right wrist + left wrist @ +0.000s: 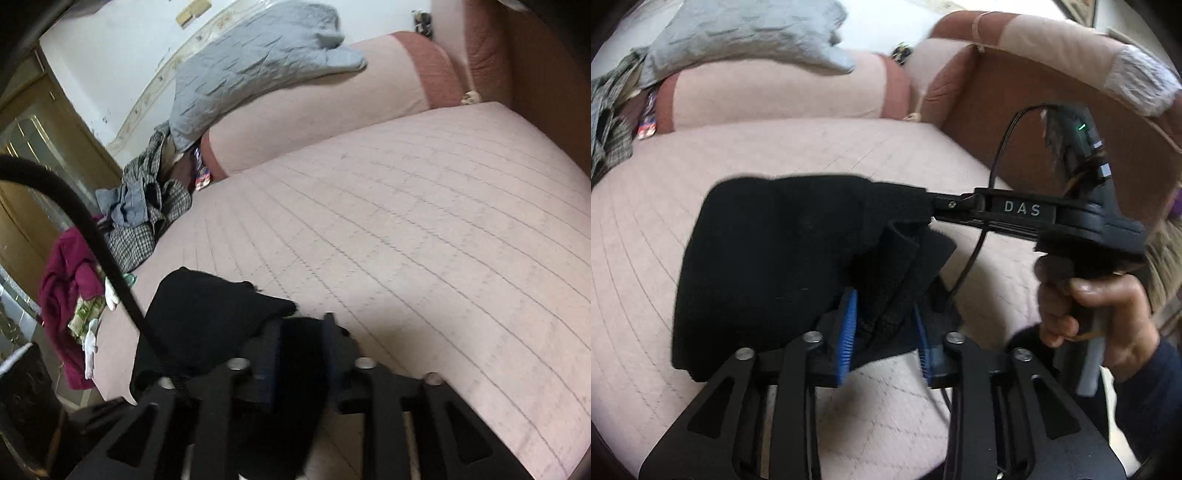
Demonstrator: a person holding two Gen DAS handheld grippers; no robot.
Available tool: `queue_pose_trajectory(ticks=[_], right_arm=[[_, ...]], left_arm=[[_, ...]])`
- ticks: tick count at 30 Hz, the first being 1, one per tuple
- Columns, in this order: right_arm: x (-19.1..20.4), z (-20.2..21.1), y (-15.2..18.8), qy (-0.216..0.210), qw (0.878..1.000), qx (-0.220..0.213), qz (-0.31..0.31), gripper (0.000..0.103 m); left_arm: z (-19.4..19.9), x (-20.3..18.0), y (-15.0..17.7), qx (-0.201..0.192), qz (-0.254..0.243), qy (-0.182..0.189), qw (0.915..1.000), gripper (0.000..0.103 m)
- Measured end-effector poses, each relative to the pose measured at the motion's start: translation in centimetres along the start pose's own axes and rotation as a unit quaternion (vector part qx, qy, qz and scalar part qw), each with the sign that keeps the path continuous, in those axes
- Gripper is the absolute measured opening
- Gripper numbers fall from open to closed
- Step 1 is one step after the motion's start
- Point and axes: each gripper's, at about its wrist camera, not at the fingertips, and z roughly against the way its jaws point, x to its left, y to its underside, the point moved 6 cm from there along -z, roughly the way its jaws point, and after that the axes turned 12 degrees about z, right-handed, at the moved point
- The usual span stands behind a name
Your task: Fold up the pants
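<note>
The black pants (768, 266) hang bunched above the pink quilted sofa seat (812, 155), held up between both claws. The left claw (886, 325) has folds of the fabric between its blue pads (849, 325); whether the pads still press on it cannot be told. The right claw (932, 206), carried by a hand (1086, 310), pinches the pants' upper edge. A grey blanket (255, 62) lies over the backrest (314, 107).
</note>
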Motion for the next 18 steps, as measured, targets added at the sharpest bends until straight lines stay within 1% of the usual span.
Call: queue_pose_trajectory(ticks=[1,3,4,5,6,8,10,11,13,15,18], right_arm=[[-0.2,0.5,0.1,0.000,1.000,-0.003,-0.007,0.048],[-0.6,1.6,0.1,-0.004,1.000,-0.015,-0.025,0.050],[-0.7,2.3,0.1,-0.013,0.999,-0.021,-0.037,0.050],[-0.9,2.5,0.1,-0.021,0.998,-0.023,-0.047,0.050],[-0.7,2.7,0.3,-0.029,0.998,-0.024,-0.053,0.050],[-0.5,3.0,0.7,-0.047,0.997,-0.025,-0.064,0.051],[0.1,2.8,1.3,-0.052,0.997,-0.013,-0.061,0.052],[0.6,2.5,1.5,-0.051,0.997,-0.007,-0.056,0.052],[1.3,1.9,2.0,-0.055,0.997,0.001,-0.048,0.052],[1.9,0.9,2.3,-0.060,0.997,0.012,-0.040,0.052],[2.2,-1.0,2.1,-0.051,0.998,0.026,-0.034,0.052]], left_arm=[[0.7,0.0,-0.1,0.001,-0.005,0.008,1.0000,0.044],[2.5,0.0,-0.5,-0.006,-0.018,0.027,0.9994,0.046],[3.7,-0.1,-0.8,-0.014,-0.035,0.037,0.9986,0.046],[4.4,-0.2,-0.8,-0.019,-0.045,0.039,0.9981,0.049],[5.1,-0.1,-1.1,-0.026,-0.057,0.041,0.9972,0.050],[5.7,0.6,-1.9,-0.036,-0.074,0.029,0.9962,0.050],[5.1,1.6,-2.8,-0.036,-0.076,0.002,0.9965,0.050],[4.5,1.9,-3.2,-0.031,-0.071,-0.006,0.9970,0.050],[3.4,2.7,-3.2,-0.013,-0.055,-0.005,0.9984,0.050],[1.9,2.3,-3.2,0.000,-0.048,-0.002,0.9988,0.050],[0.8,1.9,-1.5,0.016,-0.052,0.002,0.9985,0.050]])
